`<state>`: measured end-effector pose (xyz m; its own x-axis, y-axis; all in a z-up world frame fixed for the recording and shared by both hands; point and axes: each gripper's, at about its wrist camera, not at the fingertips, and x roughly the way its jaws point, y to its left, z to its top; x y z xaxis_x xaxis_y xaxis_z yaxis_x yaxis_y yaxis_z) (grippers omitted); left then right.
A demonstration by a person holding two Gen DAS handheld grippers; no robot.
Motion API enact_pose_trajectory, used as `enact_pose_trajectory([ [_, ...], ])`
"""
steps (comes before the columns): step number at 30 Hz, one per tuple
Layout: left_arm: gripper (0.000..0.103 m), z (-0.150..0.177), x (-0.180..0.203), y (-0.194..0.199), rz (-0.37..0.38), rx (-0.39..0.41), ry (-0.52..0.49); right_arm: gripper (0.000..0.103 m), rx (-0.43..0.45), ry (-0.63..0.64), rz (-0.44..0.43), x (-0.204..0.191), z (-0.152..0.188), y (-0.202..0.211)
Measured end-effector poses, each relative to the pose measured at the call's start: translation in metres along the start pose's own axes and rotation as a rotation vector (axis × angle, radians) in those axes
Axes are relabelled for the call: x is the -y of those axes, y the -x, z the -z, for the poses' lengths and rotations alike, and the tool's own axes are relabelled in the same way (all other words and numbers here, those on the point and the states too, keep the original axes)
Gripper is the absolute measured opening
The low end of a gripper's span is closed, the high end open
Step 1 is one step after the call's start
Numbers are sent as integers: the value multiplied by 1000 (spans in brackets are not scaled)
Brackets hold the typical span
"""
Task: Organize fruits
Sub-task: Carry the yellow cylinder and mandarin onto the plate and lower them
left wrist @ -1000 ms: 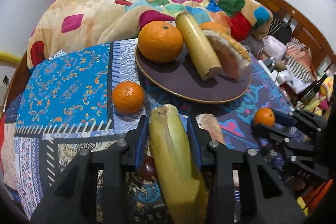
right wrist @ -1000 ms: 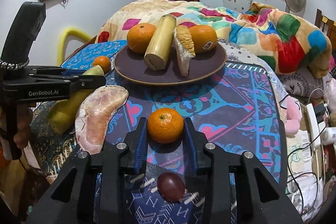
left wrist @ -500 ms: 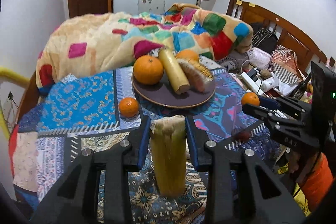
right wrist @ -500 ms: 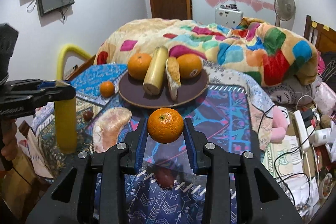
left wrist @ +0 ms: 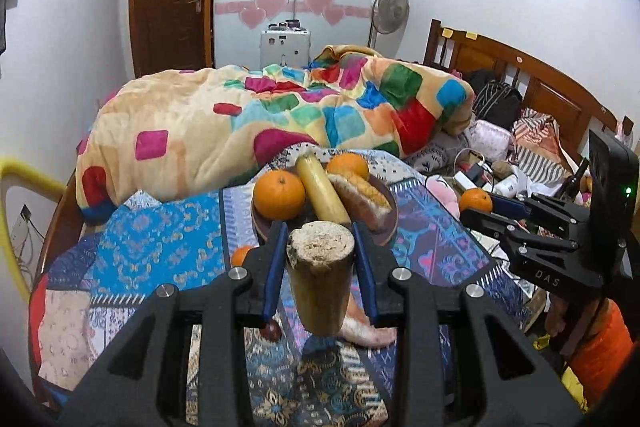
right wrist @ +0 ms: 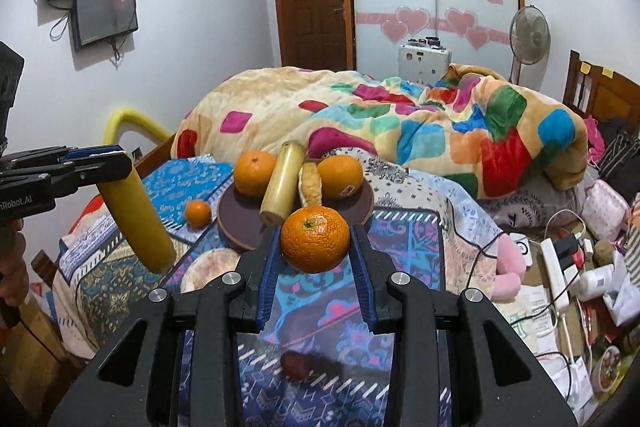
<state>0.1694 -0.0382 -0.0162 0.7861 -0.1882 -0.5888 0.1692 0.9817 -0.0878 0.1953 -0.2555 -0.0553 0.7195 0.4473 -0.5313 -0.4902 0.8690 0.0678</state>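
Observation:
My left gripper (left wrist: 320, 247) is shut on a yellow sugarcane piece (left wrist: 320, 283), held high above the table; it also shows in the right wrist view (right wrist: 136, 215). My right gripper (right wrist: 316, 243) is shut on a small orange (right wrist: 315, 239), also lifted; it shows in the left wrist view (left wrist: 475, 201). A brown plate (right wrist: 236, 223) holds two large oranges (right wrist: 255, 174), a second sugarcane piece (right wrist: 282, 183) and a pomelo slice (right wrist: 311, 185). A small orange (right wrist: 197, 213), a peeled pomelo segment (right wrist: 208, 265) and a dark round fruit (right wrist: 294, 365) lie on the patterned cloth.
The table is covered by a blue patterned cloth (right wrist: 404, 235). A colourful blanket (right wrist: 400, 123) is heaped behind the plate. Cables, a power strip (right wrist: 556, 267) and clutter lie to the right on the floor. A yellow tube (right wrist: 128, 123) stands at the left.
Both grippers have risen well above the table with their fruit. The sugarcane piece has tipped from lying to hanging upright; the plate now looks smaller and farther away.

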Motion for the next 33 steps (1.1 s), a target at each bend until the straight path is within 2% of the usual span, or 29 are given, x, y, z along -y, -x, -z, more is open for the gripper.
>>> enact_pose_trajectory([
  [7, 33, -13, -4, -20, 2, 12, 9, 31, -23, -3, 14, 14, -1, -26],
  [17, 33, -25, -9, -66, -10, -41, 5, 31, -74, -11, 17, 29, -1, -67],
  [33, 33, -44, -16, -129, -43, -64, 8, 32, -177, -10, -33, 41, -19, -123],
])
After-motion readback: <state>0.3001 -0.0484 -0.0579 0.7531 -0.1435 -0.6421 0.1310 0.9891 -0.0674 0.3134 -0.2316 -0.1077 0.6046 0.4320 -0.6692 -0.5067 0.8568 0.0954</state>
